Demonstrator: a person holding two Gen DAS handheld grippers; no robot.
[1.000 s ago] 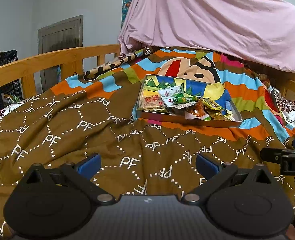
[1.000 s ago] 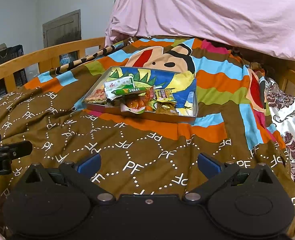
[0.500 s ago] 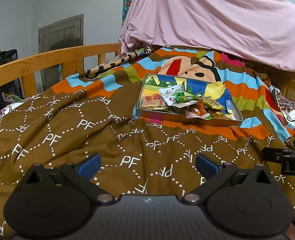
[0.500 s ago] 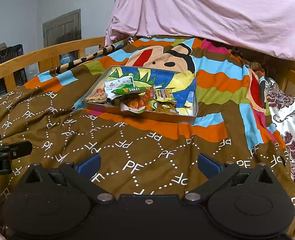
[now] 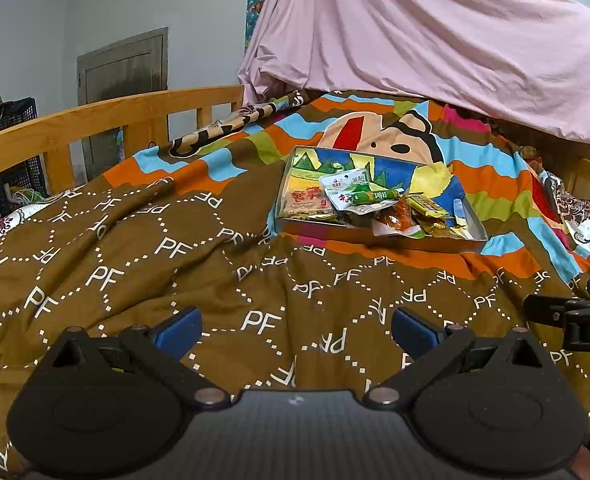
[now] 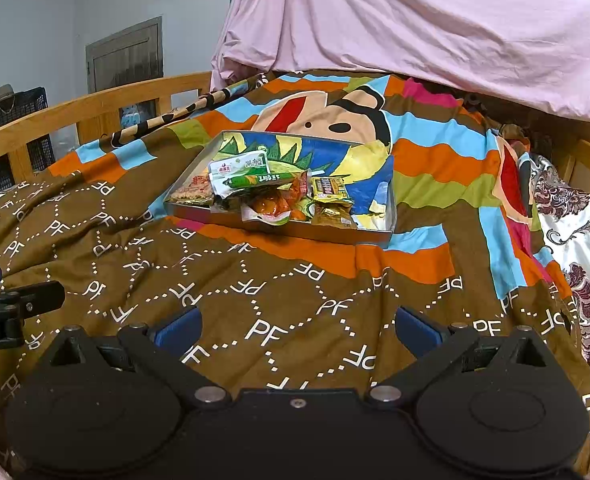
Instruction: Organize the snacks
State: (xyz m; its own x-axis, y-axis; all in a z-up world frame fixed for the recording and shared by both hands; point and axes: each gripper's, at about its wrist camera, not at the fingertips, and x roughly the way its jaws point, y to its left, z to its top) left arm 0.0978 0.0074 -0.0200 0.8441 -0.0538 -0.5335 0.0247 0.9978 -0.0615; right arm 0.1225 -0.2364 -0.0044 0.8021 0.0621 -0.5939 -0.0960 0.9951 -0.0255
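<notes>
A shallow metal tray (image 5: 379, 236) (image 6: 295, 230) with a colourful printed bottom lies on the bedspread ahead of both grippers. Several snack packets are heaped in it: a green stick-shaped packet (image 5: 369, 196) (image 6: 263, 179) on top, a white pouch (image 5: 343, 181) (image 6: 231, 170), an orange packet (image 5: 395, 218) (image 6: 273, 206), a flat red-printed pack (image 5: 305, 198) (image 6: 193, 188) at the left, and yellow packs (image 5: 429, 206) (image 6: 329, 190) at the right. My left gripper (image 5: 297, 326) is open and holds nothing, well short of the tray. My right gripper (image 6: 297, 326) is likewise open and holds nothing.
A brown "PF" patterned blanket (image 5: 175, 264) covers the near bed. A wooden bed rail (image 5: 95, 120) runs along the left. Pink cloth (image 5: 435, 32) drapes behind the tray. A floral sheet (image 6: 575, 240) lies at the right edge. The other gripper shows at each view's side.
Both grippers have eased slightly forward toward the tray; the tray looks a little larger and lower in view. Both stay open.
</notes>
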